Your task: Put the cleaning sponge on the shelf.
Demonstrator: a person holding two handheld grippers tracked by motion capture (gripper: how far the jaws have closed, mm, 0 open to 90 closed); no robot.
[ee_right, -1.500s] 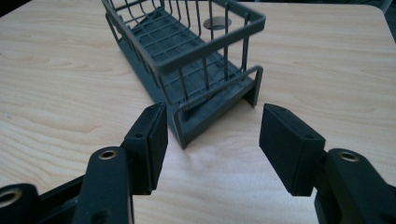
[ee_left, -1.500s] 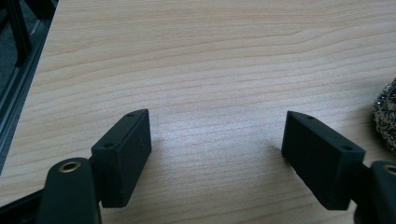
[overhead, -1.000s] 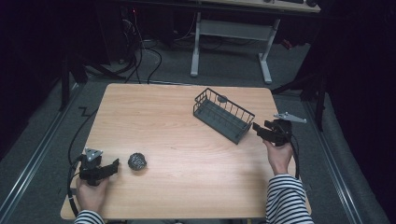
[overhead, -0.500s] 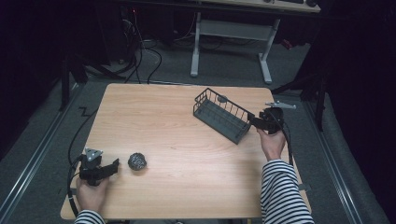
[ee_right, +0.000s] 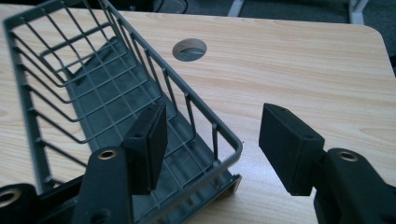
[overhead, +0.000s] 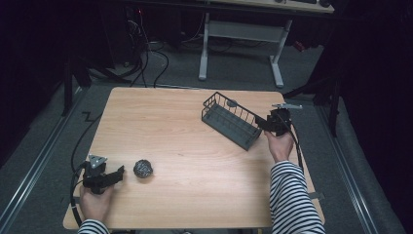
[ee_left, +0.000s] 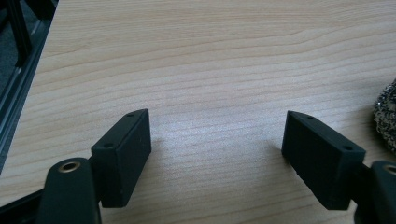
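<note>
- Dark floor with cables lies all around the light wooden table (overhead: 195,126), and a white desk frame (overhead: 238,44) stands behind it.
- On the right side of the table sits a grey wire basket (overhead: 231,120). It is long and narrow, and it lies slanted across the table.
- The right gripper (overhead: 265,123) is at the basket's near right end. A hand in a striped sleeve (overhead: 292,195) holds it.
- Its jaws are spread wide apart. In the right gripper view one jaw is inside the basket (ee_right: 116,116) and the other jaw is outside it, so the end corner of the rim sits between them. The jaws are not squeezing the wire.
- A round hole (ee_right: 189,49) in the table top is just past the basket.
- The left gripper (overhead: 117,173) rests low near the front left corner of the table, held in the other hand (overhead: 95,202).
- Its jaws are spread wide too, with bare wood between them.
- A small round ball of shiny wire scrub (overhead: 143,168) lies just beside the left gripper, near its jaw tips but not touching. In the left gripper view the scrub ball (ee_left: 386,119) peeks in at the right edge.
- The scrub ball and the basket are well apart.
</note>
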